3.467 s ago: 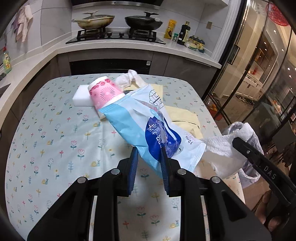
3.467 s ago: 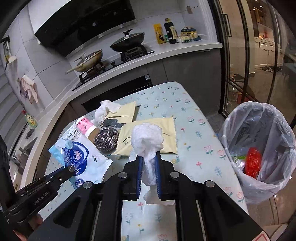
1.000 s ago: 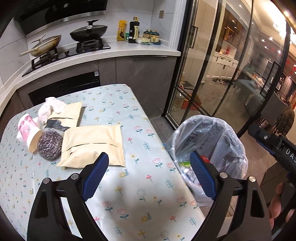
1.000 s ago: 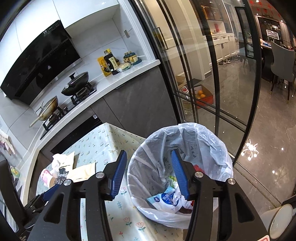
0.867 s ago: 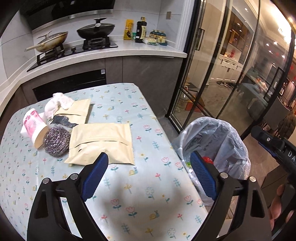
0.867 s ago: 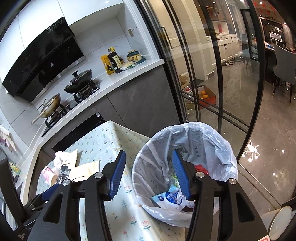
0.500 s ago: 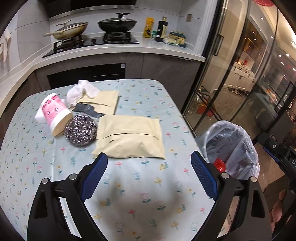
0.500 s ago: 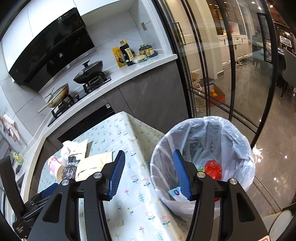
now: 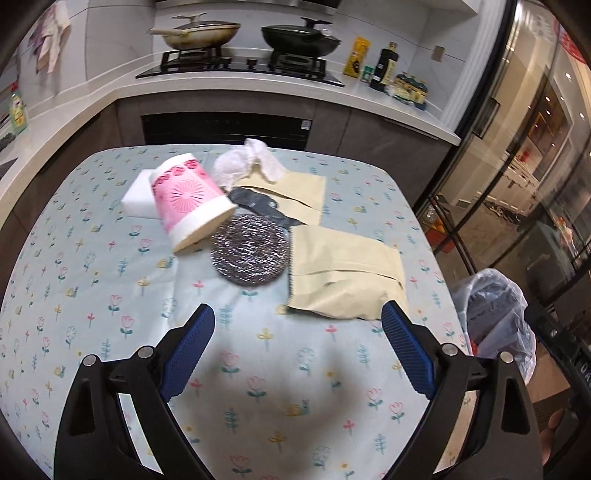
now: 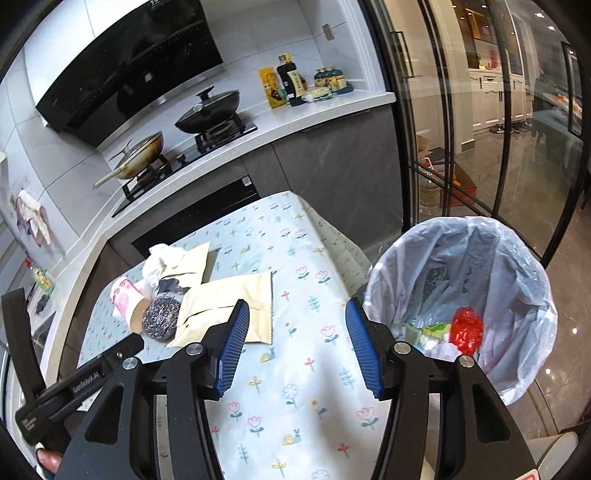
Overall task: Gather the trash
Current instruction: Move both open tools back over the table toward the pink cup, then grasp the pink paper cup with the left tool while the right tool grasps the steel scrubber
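My left gripper (image 9: 297, 345) is open and empty above the near part of the floral table (image 9: 110, 317). Ahead of it lie a pink paper cup (image 9: 190, 201) on its side, a steel scourer (image 9: 250, 254), two yellow pouches (image 9: 343, 277), a dark wrapper (image 9: 258, 203) and a crumpled white tissue (image 9: 243, 162). My right gripper (image 10: 297, 345) is open and empty over the table's right edge, beside the lined trash bin (image 10: 480, 258), which holds red and green trash (image 10: 467, 326). The cup (image 10: 125, 295) and scourer (image 10: 160, 317) also show there.
A white sponge block (image 9: 136, 192) lies behind the cup. The counter behind carries a stove with two pans (image 9: 299, 35) and bottles (image 9: 384, 66). Glass doors (image 10: 480, 129) stand on the right. The bin (image 9: 495, 314) sits off the table's right edge.
Both grippers have swung left, away from the bin and back toward the table. The left view now faces the trash pile. Both stay open and empty.
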`<action>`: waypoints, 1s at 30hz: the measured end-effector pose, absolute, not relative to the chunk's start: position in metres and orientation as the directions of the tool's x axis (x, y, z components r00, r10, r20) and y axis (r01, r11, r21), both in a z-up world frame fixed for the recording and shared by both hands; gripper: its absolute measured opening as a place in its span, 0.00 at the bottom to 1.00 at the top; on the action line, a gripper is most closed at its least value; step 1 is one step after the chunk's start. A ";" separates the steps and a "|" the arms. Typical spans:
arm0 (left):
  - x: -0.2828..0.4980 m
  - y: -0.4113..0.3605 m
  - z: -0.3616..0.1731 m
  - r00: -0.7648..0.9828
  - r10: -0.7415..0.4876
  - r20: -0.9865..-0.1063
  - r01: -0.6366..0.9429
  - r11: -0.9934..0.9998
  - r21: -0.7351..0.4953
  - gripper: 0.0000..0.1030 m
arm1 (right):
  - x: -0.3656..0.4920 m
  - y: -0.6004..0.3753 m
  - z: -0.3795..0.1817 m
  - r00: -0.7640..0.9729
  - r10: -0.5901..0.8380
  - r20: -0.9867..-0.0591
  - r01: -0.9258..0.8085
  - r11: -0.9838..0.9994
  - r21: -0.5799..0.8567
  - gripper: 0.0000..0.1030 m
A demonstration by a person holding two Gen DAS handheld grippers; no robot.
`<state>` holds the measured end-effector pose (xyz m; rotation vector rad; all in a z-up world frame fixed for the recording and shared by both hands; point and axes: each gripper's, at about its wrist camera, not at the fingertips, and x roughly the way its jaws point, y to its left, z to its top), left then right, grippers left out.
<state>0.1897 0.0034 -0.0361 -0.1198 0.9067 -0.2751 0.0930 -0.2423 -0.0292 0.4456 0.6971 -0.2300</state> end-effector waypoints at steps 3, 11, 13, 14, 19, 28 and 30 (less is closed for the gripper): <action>0.201 0.020 -0.035 0.598 -0.259 -0.759 0.144 0.966 -0.216 0.85 | 0.105 -0.229 -0.031 0.740 -0.041 -0.671 0.329 0.893 0.308 0.52; 0.238 0.066 -0.039 0.600 -0.215 -0.771 0.044 0.971 -0.236 0.90 | 0.145 -0.196 -0.041 0.724 0.008 -0.690 0.281 0.910 0.305 0.52; 0.249 0.072 -0.043 0.591 -0.207 -0.779 0.034 0.972 -0.232 0.90 | 0.154 -0.188 -0.044 0.718 0.020 -0.696 0.266 0.916 0.301 0.52; 0.254 0.075 -0.045 0.589 -0.203 -0.782 0.031 0.973 -0.229 0.90 | 0.160 -0.184 -0.045 0.716 0.026 -0.698 0.258 0.919 0.299 0.52; 0.282 0.084 -0.059 0.559 -0.188 -0.807 -0.008 0.973 -0.232 0.91 | 0.185 -0.165 -0.053 0.701 0.055 -0.711 0.222 0.930 0.292 0.52; 0.319 0.085 -0.079 0.511 -0.199 -0.836 -0.049 0.964 -0.260 0.92 | 0.220 -0.148 -0.067 0.682 0.094 -0.725 0.189 0.935 0.300 0.52; 0.325 0.084 -0.086 0.497 -0.207 -0.843 -0.058 0.961 -0.270 0.92 | 0.227 -0.145 -0.070 0.678 0.100 -0.728 0.182 0.937 0.298 0.52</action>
